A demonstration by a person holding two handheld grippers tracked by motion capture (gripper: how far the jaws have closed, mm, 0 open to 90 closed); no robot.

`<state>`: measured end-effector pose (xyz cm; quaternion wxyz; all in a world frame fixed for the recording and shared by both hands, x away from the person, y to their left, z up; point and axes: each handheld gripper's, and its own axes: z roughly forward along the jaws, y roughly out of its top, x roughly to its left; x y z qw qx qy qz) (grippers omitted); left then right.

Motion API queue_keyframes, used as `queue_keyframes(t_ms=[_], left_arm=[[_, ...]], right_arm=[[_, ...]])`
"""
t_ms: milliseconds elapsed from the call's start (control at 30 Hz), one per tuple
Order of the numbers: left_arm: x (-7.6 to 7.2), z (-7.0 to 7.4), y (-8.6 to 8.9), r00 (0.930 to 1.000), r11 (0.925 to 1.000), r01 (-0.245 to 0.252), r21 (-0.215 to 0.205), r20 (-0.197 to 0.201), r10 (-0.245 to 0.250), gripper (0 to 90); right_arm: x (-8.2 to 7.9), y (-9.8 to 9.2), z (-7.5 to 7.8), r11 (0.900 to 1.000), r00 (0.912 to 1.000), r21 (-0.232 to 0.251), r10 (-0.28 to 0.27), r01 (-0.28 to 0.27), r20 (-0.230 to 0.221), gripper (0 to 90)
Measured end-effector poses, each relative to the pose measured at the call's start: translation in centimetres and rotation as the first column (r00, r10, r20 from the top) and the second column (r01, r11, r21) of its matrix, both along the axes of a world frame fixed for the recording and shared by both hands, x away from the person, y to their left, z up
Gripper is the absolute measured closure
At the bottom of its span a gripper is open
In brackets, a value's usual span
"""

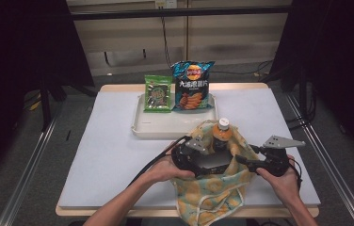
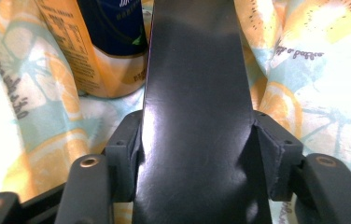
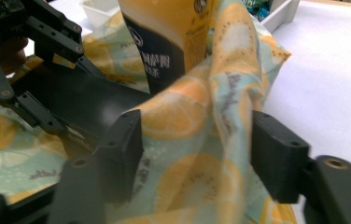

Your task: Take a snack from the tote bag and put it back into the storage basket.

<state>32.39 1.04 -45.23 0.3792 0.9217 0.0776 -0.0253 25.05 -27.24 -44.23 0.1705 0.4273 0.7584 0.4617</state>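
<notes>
Bag (image 1: 213,188) with fruit print sits on your table's (image 1: 109,155) near edge, orange bottle (image 1: 221,133) upright inside. Your left gripper (image 2: 192,135) is clamped on a flat black pack (image 2: 194,84) in the bag; right gripper's (image 3: 197,144) jaws stand apart around the bag's edge.

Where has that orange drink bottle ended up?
In the high view the orange drink bottle stands upright inside the fruit-print cloth bag near the table's front edge, between the two tools and just in front of the white tray.

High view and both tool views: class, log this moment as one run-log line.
left tool: shut on black box | right tool: open, bag cloth between jaws | bottle: upright in fruit-print bag
</notes>
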Motion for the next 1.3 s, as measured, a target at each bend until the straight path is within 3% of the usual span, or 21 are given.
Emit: queue_keyframes(t_ms=[33,167,233,267,300,367,400,467,600,700,833,900,933,1000,1033,1067,1167,1300], left_arm=[[0.0,0.2,0.1,0.9999,1.0000,0.004,0.007,-0.012,-0.004,43.1],[0.1,0.8,0.5,0.9997,0.9996,0.003,-0.030,-0.025,-0.003,43.2],[0.1,1.7,1.2,0.9999,0.9985,0.001,-0.055,-0.014,-0.002,43.2],[0.1,1.7,1.2,0.9999,0.9985,0.001,-0.055,-0.014,-0.002,43.2],[0.2,2.1,1.8,0.9998,0.9982,-0.001,-0.060,-0.020,0.000,43.2],[0.1,2.3,2.3,0.9997,0.9971,-0.007,-0.076,-0.023,0.006,43.2],[0.1,2.3,2.3,0.9997,0.9971,-0.007,-0.076,-0.023,0.006,43.2],[0.0,2.9,3.2,0.9998,0.9969,-0.010,-0.078,-0.017,0.009,43.2],[0.0,3.5,4.1,0.9987,0.9896,-0.030,-0.141,-0.046,0.023,43.2],[-0.2,4.0,4.3,0.9993,0.9871,-0.020,-0.159,-0.035,0.014,43.2],[-0.2,4.6,4.7,0.9990,0.9783,-0.020,-0.206,-0.042,0.012,43.2],[-0.1,5.3,5.0,0.9988,0.9688,-0.035,-0.245,-0.041,0.025,43.2],[-0.1,5.3,5.0,0.9988,0.9688,-0.035,-0.245,-0.041,0.025,43.2],[0.0,5.8,5.0,0.9986,0.9585,-0.042,-0.282,-0.043,0.031,43.1],[0.0,5.8,5.0,0.9986,0.9585,-0.042,-0.282,-0.043,0.031,43.1],[-0.1,6.1,4.8,0.9982,0.9507,-0.049,-0.306,-0.047,0.037,43.1],[-0.1,6.4,4.4,0.9987,0.9498,-0.038,-0.310,-0.043,0.026,43.1],[-0.4,6.7,4.3,0.9991,0.9537,-0.024,-0.300,-0.039,0.013,43.1]], right_arm=[[0.0,0.1,0.1,1.000,1.0000,0.004,0.007,-0.007,0.003,34.6],[0.0,0.2,0.4,1.000,0.9999,0.030,0.007,-0.008,0.007,32.5],[-0.2,0.0,0.8,0.999,0.9998,0.042,0.005,-0.006,0.017,53.9],[-0.2,0.0,0.8,0.999,0.9998,0.042,0.005,-0.006,0.017,53.9],[-0.3,-0.2,0.9,0.999,0.9997,0.047,-0.007,0.006,0.024,71.7],[-0.4,-0.5,1.0,0.999,0.9994,0.041,-0.019,0.017,0.030,81.7],[-0.4,-0.5,1.0,0.999,0.9994,0.041,-0.019,0.017,0.030,81.7],[-0.5,-1.0,1.0,0.998,0.9986,0.037,-0.043,0.042,0.032,90.0],[-0.7,-1.6,1.0,0.998,0.9971,0.026,-0.066,0.065,0.038,90.0],[-0.9,-1.9,0.9,0.997,0.9971,0.017,-0.069,0.069,0.032,90.0],[-1.0,-1.9,0.7,0.998,0.9973,0.000,-0.069,0.069,0.027,90.0],[-1.0,-1.9,0.5,0.998,0.9978,-0.005,-0.062,0.062,0.024,90.0],[-1.0,-1.8,0.5,0.999,0.9984,-0.005,-0.053,0.053,0.023,90.0],[-1.0,-1.5,0.4,0.999,0.9992,-0.009,-0.036,0.036,0.017,90.0],[-1.0,-1.5,0.4,0.999,0.9992,-0.009,-0.036,0.036,0.017,90.0],[-1.2,-1.2,0.3,1.000,0.9998,-0.005,-0.012,0.012,0.015,90.0],[-1.2,-0.3,0.2,0.999,0.9995,-0.021,0.026,-0.026,0.016,90.0],[-1.2,-0.1,0.2,0.999,0.9995,-0.036,0.030,-0.030,0.012,90.0]])
